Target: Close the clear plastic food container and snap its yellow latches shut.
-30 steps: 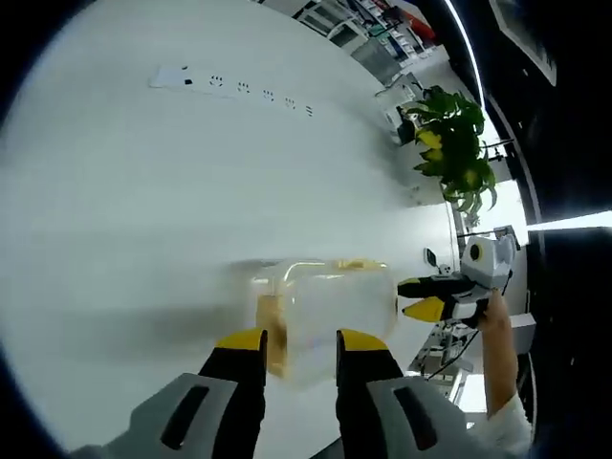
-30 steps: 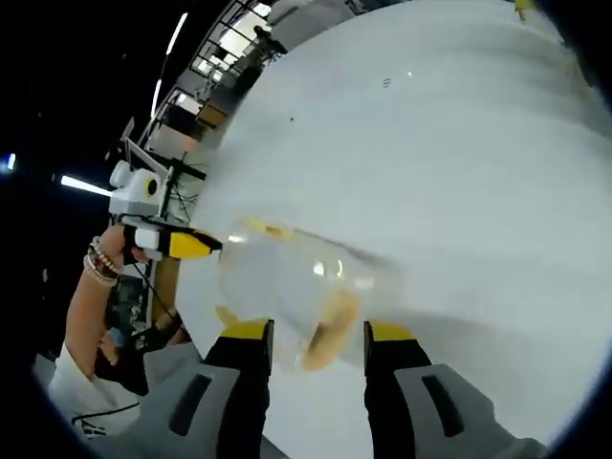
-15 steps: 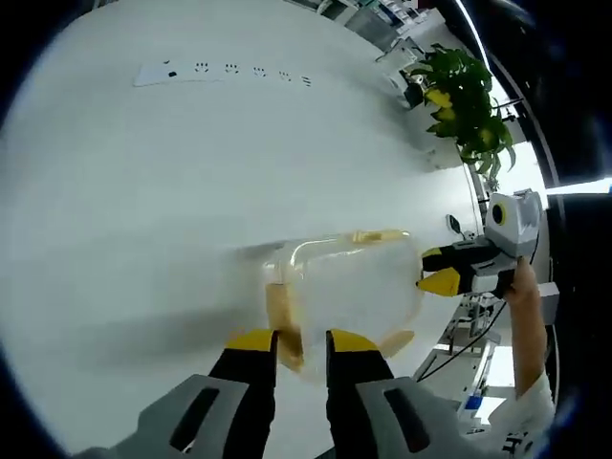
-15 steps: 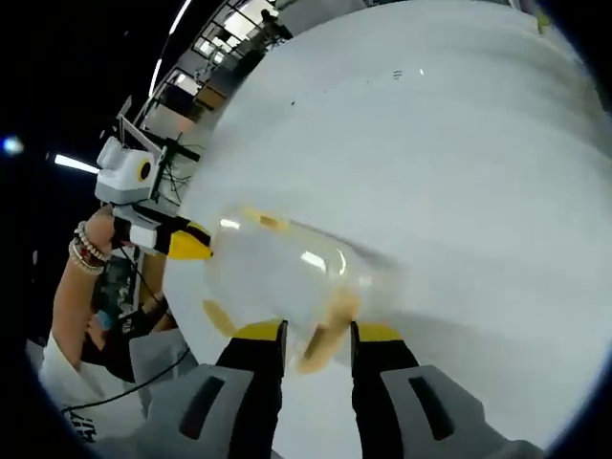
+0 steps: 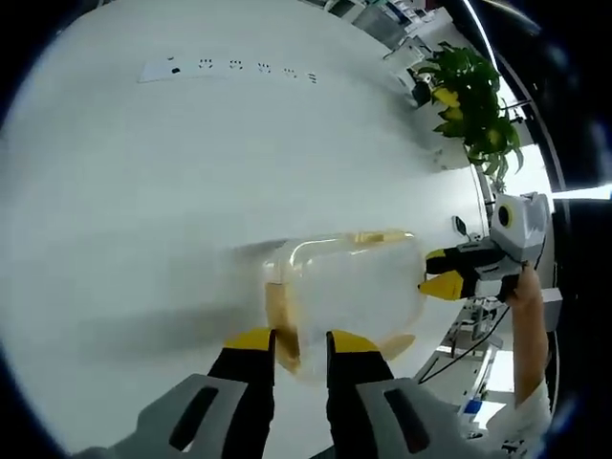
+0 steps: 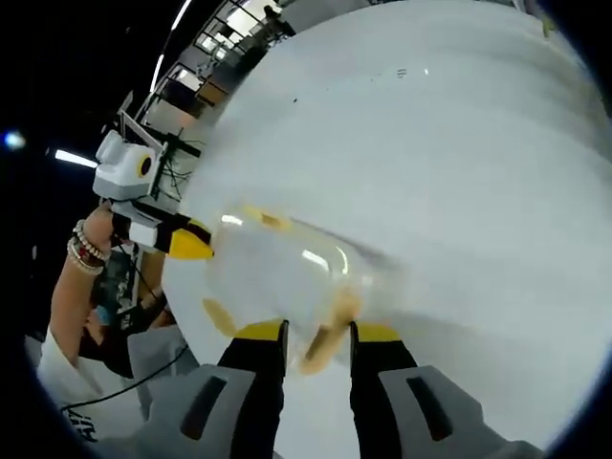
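The container (image 5: 349, 292) is clear plastic with pale yellow latches (image 5: 280, 320), on a plain white table (image 5: 191, 191). Both grippers (image 5: 292, 339) (image 6: 316, 330) are grey and black with yellow tips; the plant (image 5: 473, 105) is green and yellow.

left claw (image 5: 292, 342): jaws pinched near-shut | right claw (image 6: 317, 334): jaws pinched near-shut

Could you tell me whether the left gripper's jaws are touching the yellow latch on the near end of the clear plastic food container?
Touching. In the left gripper view, the left gripper has its jaws closed on the yellow latch of the clear plastic food container, with no gap visible.
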